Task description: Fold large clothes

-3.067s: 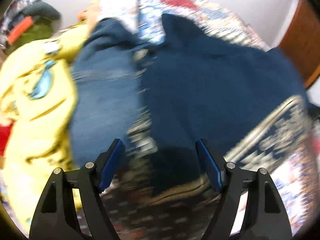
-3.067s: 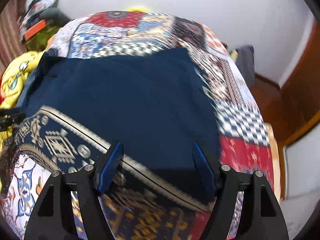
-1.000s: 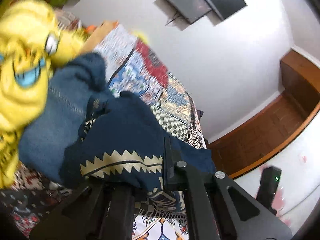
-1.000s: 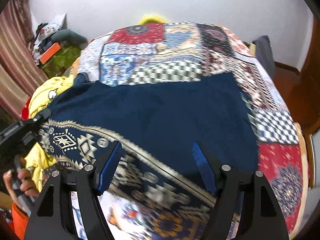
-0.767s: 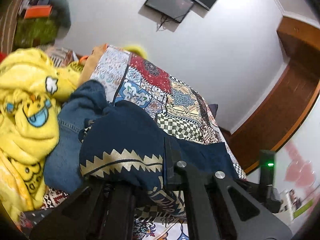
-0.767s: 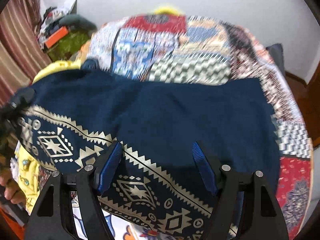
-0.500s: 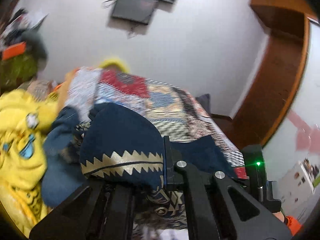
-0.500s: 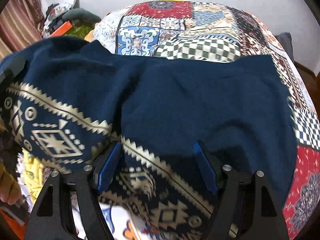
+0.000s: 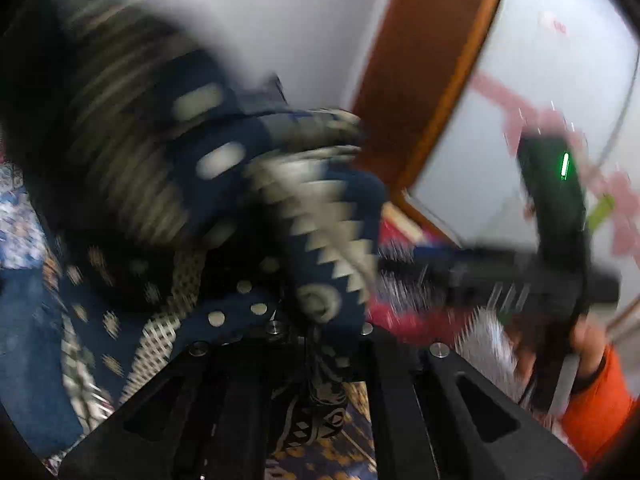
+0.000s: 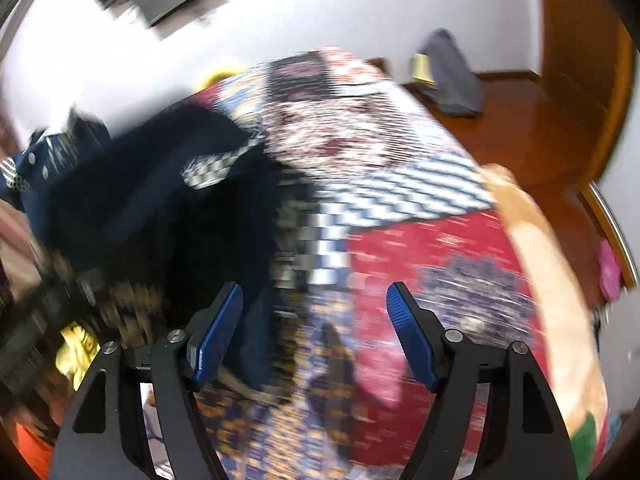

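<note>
A navy blue garment with a cream zigzag border is bunched between the fingers of my left gripper, which is shut on it and holds it up, blurred with motion. In the right wrist view the same navy garment lies crumpled on the left part of the patchwork bedspread. My right gripper is open and empty above the bedspread, just right of the garment's edge. The right gripper's black body shows in the left wrist view at the right.
A yellow cloth lies at the bed's left edge. Denim lies at the left in the left wrist view. A wooden floor and wall panelling are to the right of the bed, with a grey bag on the floor.
The left gripper closed on the navy garment, lifted it and swung it to the right. The right gripper stayed open and swung right, so the garment now lies at its left.
</note>
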Motion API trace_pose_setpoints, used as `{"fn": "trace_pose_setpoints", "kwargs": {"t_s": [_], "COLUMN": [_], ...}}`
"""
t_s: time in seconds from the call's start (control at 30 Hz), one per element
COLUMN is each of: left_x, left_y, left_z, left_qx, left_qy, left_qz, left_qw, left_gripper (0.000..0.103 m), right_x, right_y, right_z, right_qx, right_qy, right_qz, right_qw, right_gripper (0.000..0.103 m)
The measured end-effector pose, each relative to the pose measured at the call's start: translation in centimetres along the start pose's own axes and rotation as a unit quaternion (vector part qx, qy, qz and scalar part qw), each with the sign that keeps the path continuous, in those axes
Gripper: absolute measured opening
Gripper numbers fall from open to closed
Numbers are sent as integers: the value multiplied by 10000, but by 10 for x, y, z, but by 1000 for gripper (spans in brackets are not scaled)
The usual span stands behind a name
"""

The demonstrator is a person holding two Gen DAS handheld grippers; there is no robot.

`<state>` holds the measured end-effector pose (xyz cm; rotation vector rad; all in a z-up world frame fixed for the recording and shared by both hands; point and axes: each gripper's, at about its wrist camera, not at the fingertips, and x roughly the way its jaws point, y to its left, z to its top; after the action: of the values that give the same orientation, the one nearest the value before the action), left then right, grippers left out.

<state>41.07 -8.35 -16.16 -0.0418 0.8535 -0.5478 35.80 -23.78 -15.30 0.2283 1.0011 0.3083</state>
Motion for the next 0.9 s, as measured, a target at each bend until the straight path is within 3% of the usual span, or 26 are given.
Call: {"fn": "trace_pose_setpoints", "kwargs": {"t_s": [0.17,0.3,0.4,0.47,0.5,0.63,0.77,0.9], "left_x": [34,27,16,8,1,-36,-61,-65], "left_y": [9,9,5,1,-2,-2,13,65], "left_z": [-30,-36,-37,-39,-42,-42,-33,-12], "left_qx": [-190,-104,-49,20,58,130,4,-438], "left_qy": [822,714,692,736,721,424,39,-171], "left_qz": [-222,-68,57,94,100,433,820,1370], "left_qw": [9962,9974,9976,9972,9973,9981,9966,9895], "left_gripper": [3,4,19,45,49,64,71,75], "right_x": [-15,-23,-25,-26,-28,-31,-25,-6], "right_y": [-27,-28,-26,-24,-21,-10,9,27], "right_z": [-8,-10,-10,-11,-10,-6,1,3], "right_qx": [164,226,217,230,232,131,-94,-283], "right_qy": [-16,-54,-46,-39,-50,-166,-189,-71], "right_qz": [-94,34,198,294,349,532,630,705], "right_qw": [9998,9997,9996,9993,9991,9984,9978,9971], "right_gripper": [71,71,71,71,71,71,71,71]}}
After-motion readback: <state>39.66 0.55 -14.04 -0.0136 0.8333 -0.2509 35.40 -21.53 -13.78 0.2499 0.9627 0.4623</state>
